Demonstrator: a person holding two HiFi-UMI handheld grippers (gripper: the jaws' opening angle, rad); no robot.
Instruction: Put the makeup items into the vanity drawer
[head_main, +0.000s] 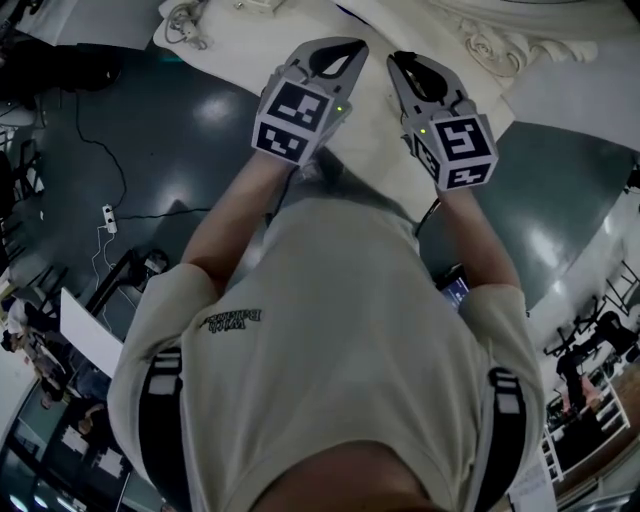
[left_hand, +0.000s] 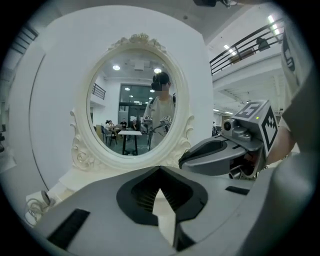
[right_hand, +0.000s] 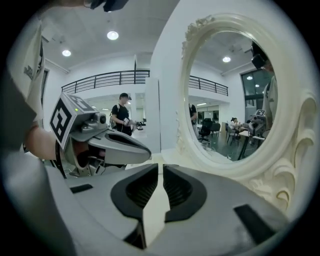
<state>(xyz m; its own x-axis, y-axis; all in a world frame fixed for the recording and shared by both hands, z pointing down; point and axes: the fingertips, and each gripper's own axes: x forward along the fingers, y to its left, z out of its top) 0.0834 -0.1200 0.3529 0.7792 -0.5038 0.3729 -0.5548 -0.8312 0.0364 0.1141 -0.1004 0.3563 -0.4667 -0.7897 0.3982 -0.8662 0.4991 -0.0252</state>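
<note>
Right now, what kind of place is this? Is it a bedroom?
Probably not a bedroom. It looks more like a big indoor hall or workspace. A white vanity mirror stands here, but there's also an upstairs balcony railing, and a power strip lies on the shiny dark floor.

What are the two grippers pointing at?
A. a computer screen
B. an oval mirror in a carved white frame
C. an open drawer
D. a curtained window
B: both gripper views look straight at the oval mirror, which has a carved white rim and shows the room reflected in its glass.
</note>
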